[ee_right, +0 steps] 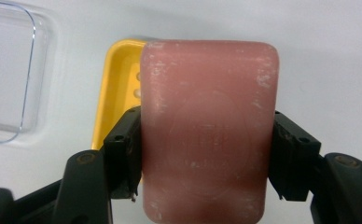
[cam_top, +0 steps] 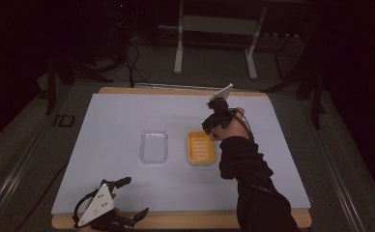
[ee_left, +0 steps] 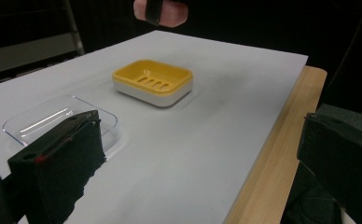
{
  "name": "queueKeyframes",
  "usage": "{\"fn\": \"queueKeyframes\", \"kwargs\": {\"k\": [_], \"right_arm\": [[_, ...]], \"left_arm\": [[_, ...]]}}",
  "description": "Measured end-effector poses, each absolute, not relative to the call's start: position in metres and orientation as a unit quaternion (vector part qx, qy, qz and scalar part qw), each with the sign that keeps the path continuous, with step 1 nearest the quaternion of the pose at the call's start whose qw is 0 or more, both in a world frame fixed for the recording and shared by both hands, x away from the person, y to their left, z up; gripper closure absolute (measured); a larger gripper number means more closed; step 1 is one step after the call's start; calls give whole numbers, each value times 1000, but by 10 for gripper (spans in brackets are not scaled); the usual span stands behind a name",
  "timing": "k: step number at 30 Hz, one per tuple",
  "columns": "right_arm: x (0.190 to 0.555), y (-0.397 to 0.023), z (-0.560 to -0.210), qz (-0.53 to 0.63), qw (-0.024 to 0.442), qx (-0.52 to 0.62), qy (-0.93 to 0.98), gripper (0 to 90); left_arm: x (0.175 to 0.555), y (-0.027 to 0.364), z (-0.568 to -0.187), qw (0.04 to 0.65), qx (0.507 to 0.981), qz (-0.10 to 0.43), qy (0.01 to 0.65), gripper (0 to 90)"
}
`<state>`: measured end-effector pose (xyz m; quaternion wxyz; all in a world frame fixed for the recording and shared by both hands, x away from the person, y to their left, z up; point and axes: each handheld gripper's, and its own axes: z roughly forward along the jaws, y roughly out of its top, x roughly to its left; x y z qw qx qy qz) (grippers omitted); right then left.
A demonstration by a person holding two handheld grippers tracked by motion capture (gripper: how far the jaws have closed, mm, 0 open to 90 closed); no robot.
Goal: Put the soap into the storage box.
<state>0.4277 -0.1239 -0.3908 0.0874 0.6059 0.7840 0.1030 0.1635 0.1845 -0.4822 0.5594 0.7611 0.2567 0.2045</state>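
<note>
Gripping pink soap (ee_right: 209, 130), right claw (ee_right: 206, 154) clamped

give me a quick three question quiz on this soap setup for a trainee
1. True or false: the right tongs are shut on the pink soap.
2. Which dish has slots in its floor? A) the yellow dish B) the clear dish
3. Fill in: the left tongs sit at the near edge of the table with jaws ____ and nothing between them.

Key: 1 true; 2 A; 3 open
</note>
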Motion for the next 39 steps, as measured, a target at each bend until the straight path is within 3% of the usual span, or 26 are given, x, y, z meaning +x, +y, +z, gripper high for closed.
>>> {"fn": "queueKeyframes", "kwargs": {"k": [9,27,39], "right_arm": [[429,-113,-410,114,61,624,770,374],[428,-96,-440,107,78,641,756,374],[429,-98,-461,93,65,648,753,374]], "left_arm": [[164,184,-482,558,763,203,254,8],[163,184,-482,560,763,203,252,8],[163,184,-482,559,764,202,250,8]]}}
